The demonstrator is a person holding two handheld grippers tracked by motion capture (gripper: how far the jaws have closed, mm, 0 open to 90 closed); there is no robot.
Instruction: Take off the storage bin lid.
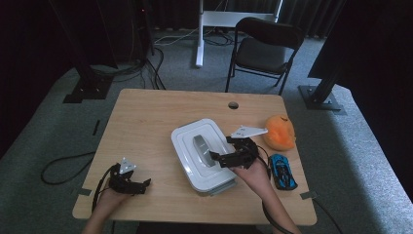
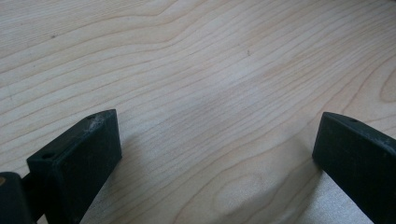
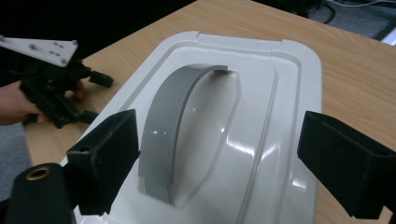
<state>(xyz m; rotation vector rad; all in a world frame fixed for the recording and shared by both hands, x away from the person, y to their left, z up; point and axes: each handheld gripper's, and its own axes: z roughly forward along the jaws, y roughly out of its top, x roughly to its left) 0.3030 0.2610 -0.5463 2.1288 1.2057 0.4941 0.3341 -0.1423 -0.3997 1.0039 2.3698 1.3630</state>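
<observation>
- The wooden table (image 1: 146,126) is the biggest thing. It has a small round hole (image 1: 233,105) near its far edge.
- A black folding chair (image 1: 263,48) stands on the grey carpet behind the table.
- A white box (image 1: 187,144) with a lid sits near the middle of the table, a bit to the right. It lies at a slant.
- A grey handle (image 1: 201,148) curves over a dip in the middle of the lid. In the right gripper view the handle (image 3: 163,121) stands up like a little bridge.
- An orange round thing (image 1: 279,131) lies on the table to the right of the box, near the edge.
- The right gripper (image 1: 229,158) is at the right side of the box, held in a hand (image 1: 253,170). Its jaws are wide open and hold nothing. They sit over the lid, and the handle is between them, close to one jaw.
- The left gripper (image 1: 146,184) is near the front left corner of the table, well apart from the box. Its jaws are wide open too, with only bare wood between them.
- A small blue toy car (image 1: 282,170) lies near the right edge, just in front of the orange thing.
</observation>
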